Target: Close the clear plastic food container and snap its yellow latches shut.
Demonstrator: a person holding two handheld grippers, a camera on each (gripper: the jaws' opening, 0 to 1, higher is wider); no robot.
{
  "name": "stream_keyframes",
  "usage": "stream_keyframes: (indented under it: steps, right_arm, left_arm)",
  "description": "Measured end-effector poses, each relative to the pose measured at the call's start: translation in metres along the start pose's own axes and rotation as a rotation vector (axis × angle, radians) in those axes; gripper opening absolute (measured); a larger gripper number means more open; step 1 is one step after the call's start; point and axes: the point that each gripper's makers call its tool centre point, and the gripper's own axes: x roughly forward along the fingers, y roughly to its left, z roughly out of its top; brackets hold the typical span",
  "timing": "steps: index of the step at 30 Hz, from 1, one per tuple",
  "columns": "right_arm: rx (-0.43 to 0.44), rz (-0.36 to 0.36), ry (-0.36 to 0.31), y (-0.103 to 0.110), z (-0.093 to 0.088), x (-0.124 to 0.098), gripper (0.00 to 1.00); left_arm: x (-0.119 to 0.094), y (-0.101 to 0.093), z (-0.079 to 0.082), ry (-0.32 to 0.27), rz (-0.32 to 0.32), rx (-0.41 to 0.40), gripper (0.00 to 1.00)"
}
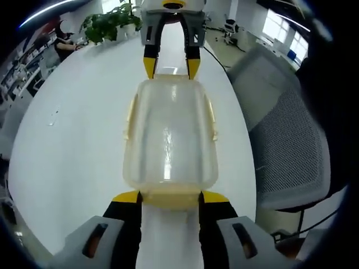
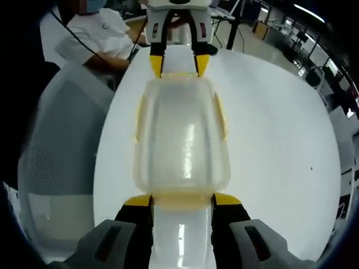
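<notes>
The clear plastic container (image 1: 170, 137) lies on the white table (image 1: 73, 145) with its lid on. Pale yellow latches (image 1: 132, 115) run along its long sides, and another latch sits at each end. My left gripper (image 1: 170, 197) stands open at the near end, its yellow tips on either side of the end latch (image 1: 171, 200). My right gripper (image 1: 171, 67) stands open at the opposite end. In the right gripper view the same container (image 2: 182, 140) reaches from my right gripper (image 2: 182, 200) to my left gripper (image 2: 180, 63). I cannot tell whether the latches are snapped.
A grey mesh chair (image 1: 291, 145) stands close to the table edge beside the container, also seen as the chair (image 2: 56, 151) in the right gripper view. A potted plant (image 1: 109, 25) stands at the far end. A person in a white shirt (image 2: 95, 39) sits by the table.
</notes>
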Motion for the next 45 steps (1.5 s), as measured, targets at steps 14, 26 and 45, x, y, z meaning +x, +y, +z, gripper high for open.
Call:
stream_keyframes:
  steps: [14, 26, 45]
  right_arm:
    - [0.009, 0.004, -0.002, 0.003, -0.026, -0.006, 0.39]
    - [0.011, 0.004, -0.007, -0.002, -0.048, -0.014, 0.39]
    - [0.021, -0.015, 0.007, -0.003, -0.087, -0.033, 0.39]
  left_arm:
    - [0.013, -0.003, 0.023, 0.009, -0.009, 0.009, 0.39]
    - [0.025, 0.002, 0.043, 0.004, -0.009, 0.0, 0.38]
    - [0.043, 0.004, 0.084, 0.0, -0.008, 0.012, 0.38]
